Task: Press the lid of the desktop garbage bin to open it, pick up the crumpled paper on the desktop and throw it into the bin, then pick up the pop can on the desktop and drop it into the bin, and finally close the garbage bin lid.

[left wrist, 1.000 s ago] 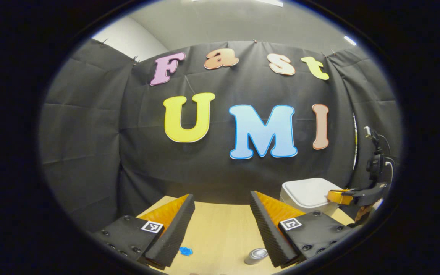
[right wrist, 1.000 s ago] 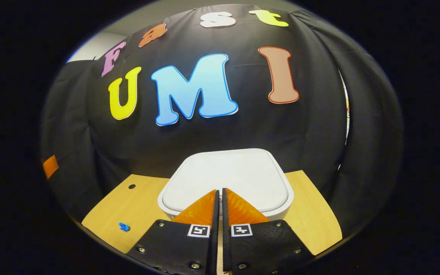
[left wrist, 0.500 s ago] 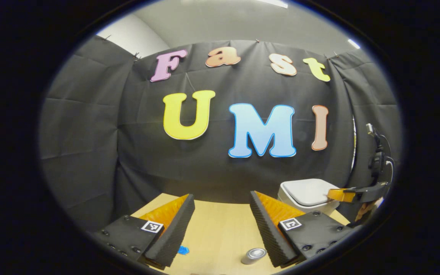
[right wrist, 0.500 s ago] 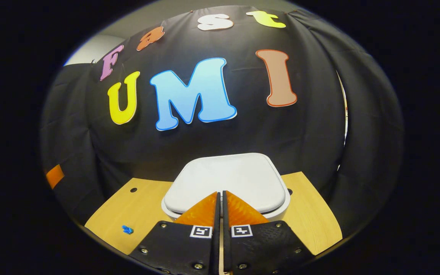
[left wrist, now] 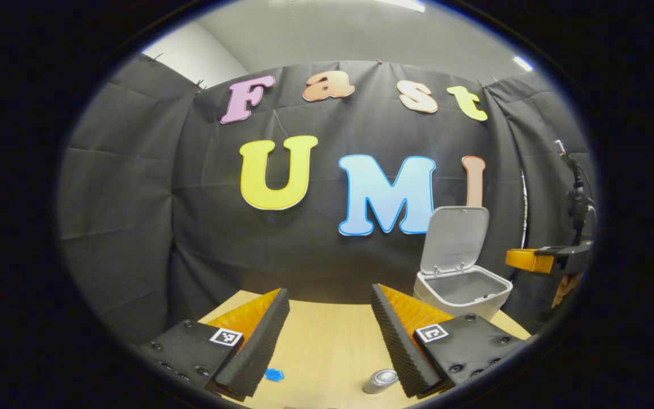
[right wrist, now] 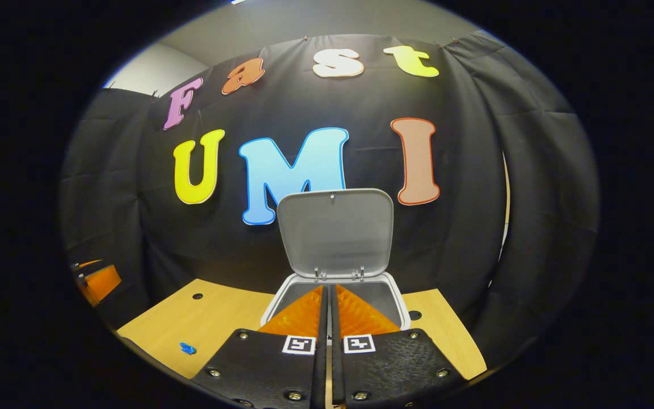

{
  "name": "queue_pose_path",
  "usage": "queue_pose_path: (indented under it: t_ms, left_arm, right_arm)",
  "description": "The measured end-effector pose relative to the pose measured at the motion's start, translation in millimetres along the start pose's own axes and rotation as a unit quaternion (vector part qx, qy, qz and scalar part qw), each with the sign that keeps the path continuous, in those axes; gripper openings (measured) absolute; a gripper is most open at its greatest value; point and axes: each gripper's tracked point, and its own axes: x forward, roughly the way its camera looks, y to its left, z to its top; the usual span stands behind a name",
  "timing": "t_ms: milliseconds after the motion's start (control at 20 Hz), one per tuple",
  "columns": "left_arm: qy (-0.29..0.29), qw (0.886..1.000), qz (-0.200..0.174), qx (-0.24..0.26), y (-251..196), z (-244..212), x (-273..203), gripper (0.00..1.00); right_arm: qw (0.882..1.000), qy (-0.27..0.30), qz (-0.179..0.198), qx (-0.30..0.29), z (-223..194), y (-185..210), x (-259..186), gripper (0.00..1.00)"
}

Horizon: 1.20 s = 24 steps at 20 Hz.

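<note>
The white desktop bin (left wrist: 463, 291) stands at the table's back right with its lid (left wrist: 455, 237) upright and the inside bare. In the right gripper view the lid (right wrist: 335, 230) stands straight ahead, and my right gripper (right wrist: 327, 287) is shut on nothing above the bin's near rim (right wrist: 402, 316). It also appears at the far right of the left gripper view as the right gripper (left wrist: 525, 260). My left gripper (left wrist: 328, 289) hangs open over the table. Below it lie a silver pop can (left wrist: 380, 380) on its side and a small blue crumpled scrap (left wrist: 274, 374).
The wooden table (right wrist: 208, 324) has small round holes (right wrist: 197, 296) either side of the bin. The blue scrap (right wrist: 187, 348) lies near its left front edge. Black cloth walls close in behind and to both sides.
The bin lid has sprung from flat to upright. My right gripper, which was pressing its front, has lifted clear and stays shut. The left gripper has hardly moved.
</note>
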Motion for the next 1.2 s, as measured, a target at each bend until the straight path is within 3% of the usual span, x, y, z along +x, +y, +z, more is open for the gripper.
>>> queue_pose_path:
  t_ms: [550,1200]
  left_arm:
    - [0.013,1.000,-0.005,0.006,18,-18,4,0.95]
    - [0.091,0.996,0.023,0.012,73,-105,17,0.97]
  right_arm:
    - [1.000,-0.008,-0.004,0.006,6,5,-15,0.04]
    - [1.000,0.011,-0.021,0.000,-6,-2,-21,0.04]
